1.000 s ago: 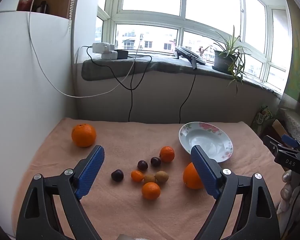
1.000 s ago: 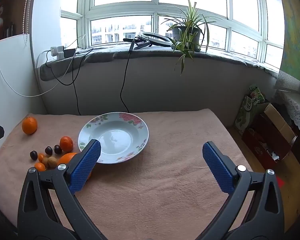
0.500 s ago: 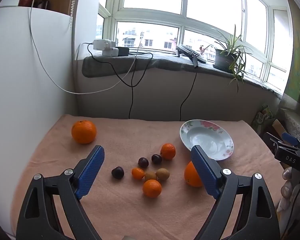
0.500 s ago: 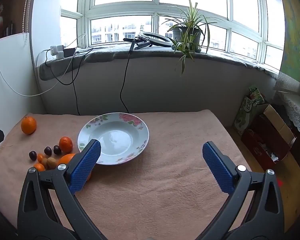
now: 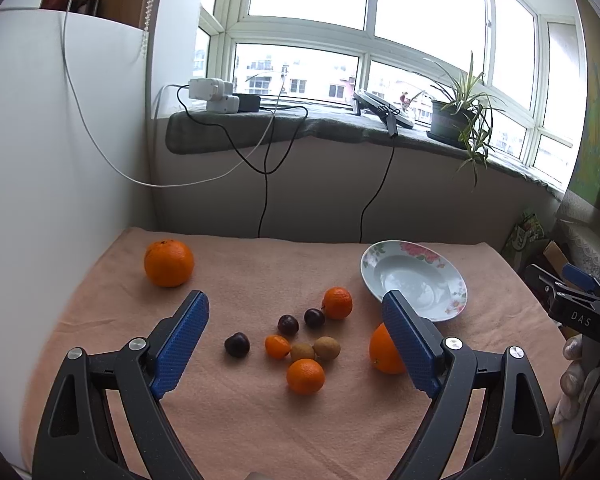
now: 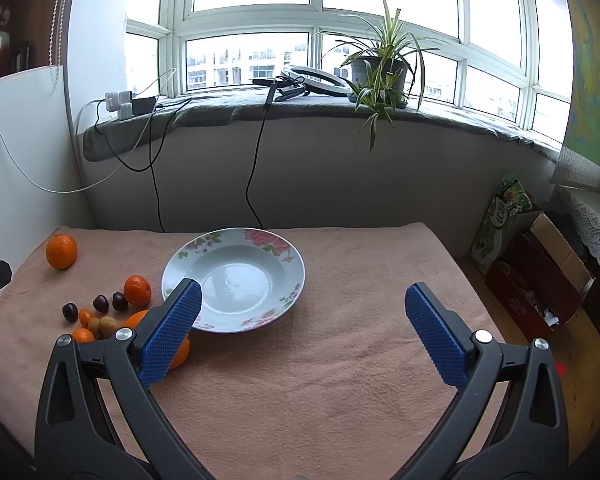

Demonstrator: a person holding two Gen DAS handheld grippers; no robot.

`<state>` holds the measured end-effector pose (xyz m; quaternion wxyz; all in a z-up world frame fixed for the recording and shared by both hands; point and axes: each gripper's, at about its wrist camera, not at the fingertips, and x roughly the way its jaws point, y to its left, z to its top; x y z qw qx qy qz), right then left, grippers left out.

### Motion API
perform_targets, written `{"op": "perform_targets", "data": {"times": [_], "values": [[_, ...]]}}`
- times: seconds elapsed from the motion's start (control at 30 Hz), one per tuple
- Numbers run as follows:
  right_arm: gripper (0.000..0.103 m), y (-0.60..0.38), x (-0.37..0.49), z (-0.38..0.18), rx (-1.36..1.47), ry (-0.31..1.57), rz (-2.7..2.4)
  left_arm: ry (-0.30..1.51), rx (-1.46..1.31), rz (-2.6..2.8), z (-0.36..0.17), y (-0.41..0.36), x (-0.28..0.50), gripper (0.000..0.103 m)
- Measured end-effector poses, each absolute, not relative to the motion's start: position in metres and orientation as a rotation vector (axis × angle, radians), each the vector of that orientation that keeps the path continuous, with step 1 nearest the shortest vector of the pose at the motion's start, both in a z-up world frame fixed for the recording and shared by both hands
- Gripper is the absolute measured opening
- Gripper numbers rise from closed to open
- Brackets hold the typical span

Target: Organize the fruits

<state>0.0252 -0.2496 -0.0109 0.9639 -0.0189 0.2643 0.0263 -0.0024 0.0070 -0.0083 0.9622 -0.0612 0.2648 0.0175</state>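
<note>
Several fruits lie on the peach cloth: a big orange (image 5: 168, 257) at far left, a mandarin (image 5: 337, 303), three dark plums (image 5: 237, 344), a small kumquat (image 5: 277, 346), two brown longans (image 5: 326, 347), another mandarin (image 5: 305, 376), and an orange (image 5: 385, 349) partly behind my left gripper's right finger. The floral plate (image 5: 446, 300) (image 6: 284, 260) stands empty right of them. My left gripper (image 5: 296, 340) hovers open above the cluster, holding nothing. My right gripper (image 6: 300, 322) is open and empty, in front of the plate.
A white panel (image 5: 52, 160) walls the table's left side. Cables (image 5: 265, 184) hang from the windowsill down behind the table. A potted plant (image 6: 380, 68) sits on the sill. Boxes (image 6: 540, 276) stand on the floor past the table's right edge.
The left wrist view has pulled back and risen slightly, so the fruits sit a bit farther off. The right gripper has barely moved. Both stay open.
</note>
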Motion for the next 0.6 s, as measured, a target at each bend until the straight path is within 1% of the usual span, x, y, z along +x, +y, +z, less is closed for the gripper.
{"op": "perform_targets", "data": {"times": [0.6], "values": [[0.103, -0.2543, 0.0257, -0.0156, -0.028, 0.542, 0.056, 0.541, -0.109, 0.044, -0.0076, 0.0055, -0.0004, 0.088]]}}
